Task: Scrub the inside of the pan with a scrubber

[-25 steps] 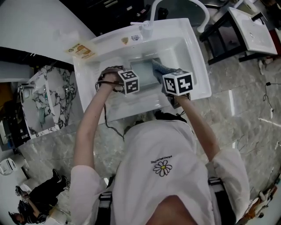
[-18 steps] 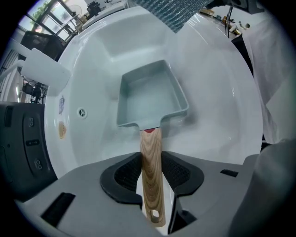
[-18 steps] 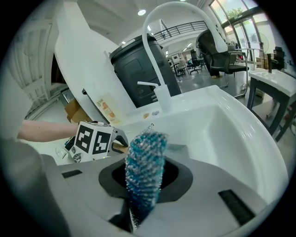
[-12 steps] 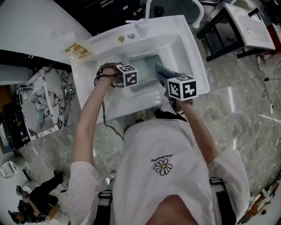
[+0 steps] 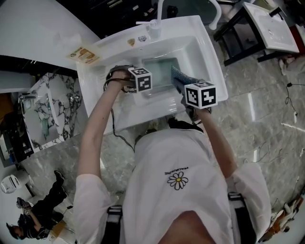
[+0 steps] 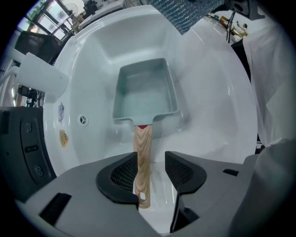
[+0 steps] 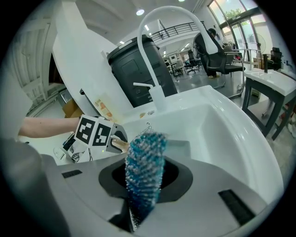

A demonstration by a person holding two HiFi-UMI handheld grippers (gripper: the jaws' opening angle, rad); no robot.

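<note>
No words or numbers can be read. The shirt (image 5: 162, 152) has a daisy (image 5: 177, 180) with tiny print over it (too small to read). Stickers (image 5: 137, 41) on the sink's (image 5: 186, 29) far rim and a yellow card (image 5: 86, 55) left of it are blurry too.

I got bright, even indoor light. In the right gripper view a ceiling lamp (image 7: 140, 12) and upper-right windows (image 7: 231, 16) glared. The white sink (image 5: 190, 38) showed only soft shadows. Both gripper views bent at their dark corners; the scrubber (image 7: 144, 166) looked blurred.
</note>
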